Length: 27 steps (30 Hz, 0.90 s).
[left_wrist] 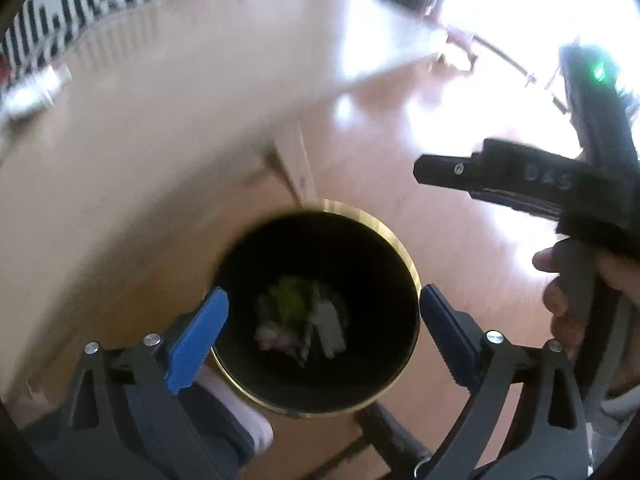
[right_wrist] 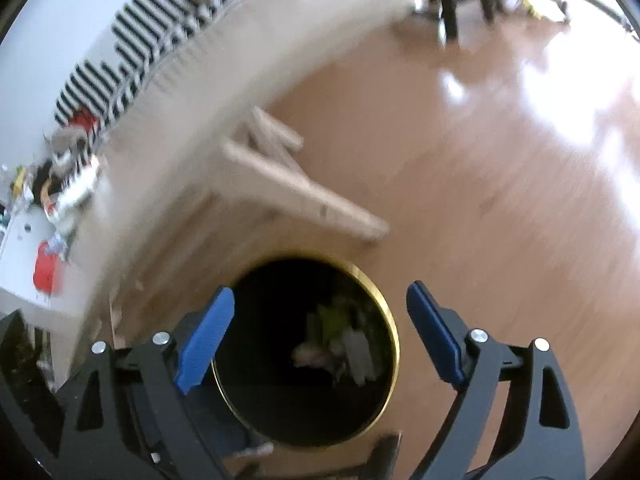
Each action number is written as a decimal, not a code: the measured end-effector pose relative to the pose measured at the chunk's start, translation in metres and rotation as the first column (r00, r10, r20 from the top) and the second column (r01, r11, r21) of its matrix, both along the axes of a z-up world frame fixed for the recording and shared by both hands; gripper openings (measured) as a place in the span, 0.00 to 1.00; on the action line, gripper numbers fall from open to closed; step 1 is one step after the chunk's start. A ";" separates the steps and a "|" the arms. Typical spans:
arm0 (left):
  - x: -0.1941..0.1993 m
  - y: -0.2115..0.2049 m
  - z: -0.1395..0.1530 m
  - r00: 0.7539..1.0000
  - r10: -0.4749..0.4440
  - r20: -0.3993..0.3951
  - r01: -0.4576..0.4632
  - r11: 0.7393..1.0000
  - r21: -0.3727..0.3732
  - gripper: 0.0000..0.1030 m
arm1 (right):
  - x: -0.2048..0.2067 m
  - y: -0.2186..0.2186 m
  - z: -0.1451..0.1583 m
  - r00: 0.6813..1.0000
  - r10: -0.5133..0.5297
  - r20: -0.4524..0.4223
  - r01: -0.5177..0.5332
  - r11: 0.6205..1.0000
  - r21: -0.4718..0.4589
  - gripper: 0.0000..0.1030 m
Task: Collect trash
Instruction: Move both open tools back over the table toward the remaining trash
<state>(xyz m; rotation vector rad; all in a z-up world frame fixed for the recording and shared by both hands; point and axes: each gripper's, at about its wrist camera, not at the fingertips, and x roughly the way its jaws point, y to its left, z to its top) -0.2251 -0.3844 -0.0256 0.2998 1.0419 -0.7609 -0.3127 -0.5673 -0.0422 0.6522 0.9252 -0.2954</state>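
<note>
Spread wide over a bin, the left gripper [left_wrist: 320,324], blue fingers [left_wrist: 196,340] flanking the rim, nothing held between them. Same for the right gripper [right_wrist: 320,332]: jaws fully apart, empty, pointing down into the opening. Round black bin [left_wrist: 384,368] with a thin gold rim, standing on the wooden floor [left_wrist: 448,240] just beside the pale wooden table [left_wrist: 160,128]. Down at the bottom, a blurred heap of trash [left_wrist: 300,320]: something yellow-green, a whitish strip, a pinkish scrap; hard to name more. Seen from the left wrist, the right gripper's black body up at the right, gripped at its handle by a bare hand [left_wrist: 560,308]
</note>
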 end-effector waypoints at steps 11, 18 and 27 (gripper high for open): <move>0.088 0.114 0.095 0.972 0.206 0.116 -0.199 0.977 -0.073 0.93 | 0.062 0.074 0.080 0.975 0.169 0.147 -0.127 0.958 -0.259 0.90; 0.185 0.261 0.097 0.808 0.554 0.202 -0.567 0.824 0.009 0.93 | 0.147 0.149 0.104 0.927 0.331 0.179 -0.283 0.927 -0.246 0.93; 0.265 0.313 0.074 0.770 0.623 0.137 -0.632 0.774 0.032 0.93 | 0.274 0.275 0.130 0.832 0.520 0.196 -0.448 0.836 -0.316 0.93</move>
